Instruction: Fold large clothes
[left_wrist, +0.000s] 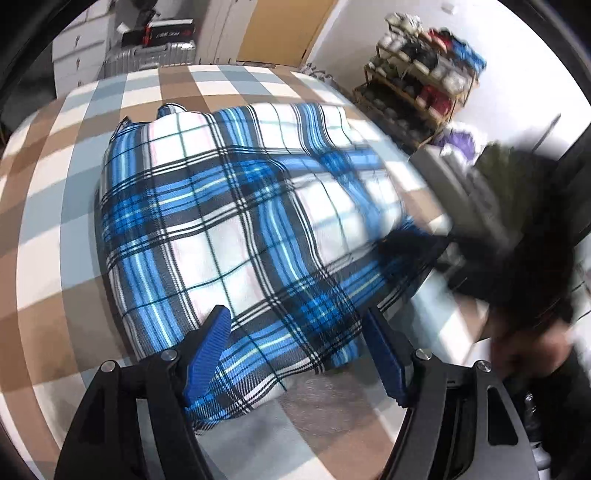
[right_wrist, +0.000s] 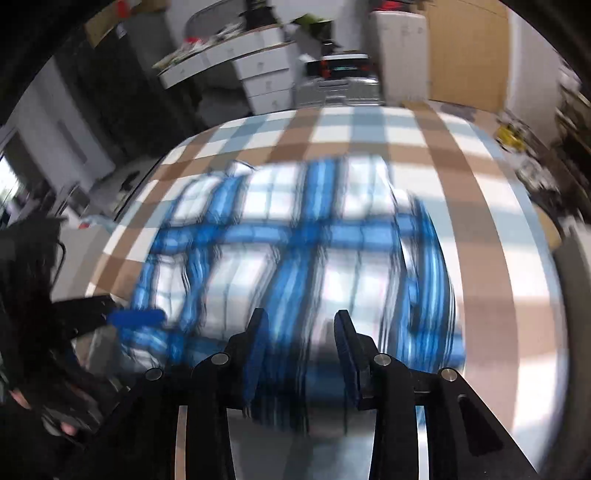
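A blue, white and black plaid garment lies partly folded on a brown, grey and white checked cover. My left gripper is open over its near corner, with the cloth lying between the blue pads and not pinched. In the right wrist view the garment is blurred by motion. My right gripper has its jaws apart over the near edge, and plaid cloth shows in the gap. From the left wrist view the right gripper is a dark blur at the garment's right edge.
A shoe rack stands against the wall on the right. A silver suitcase, white drawers and a wooden door lie beyond the far edge. A person's dark sleeve is at the right.
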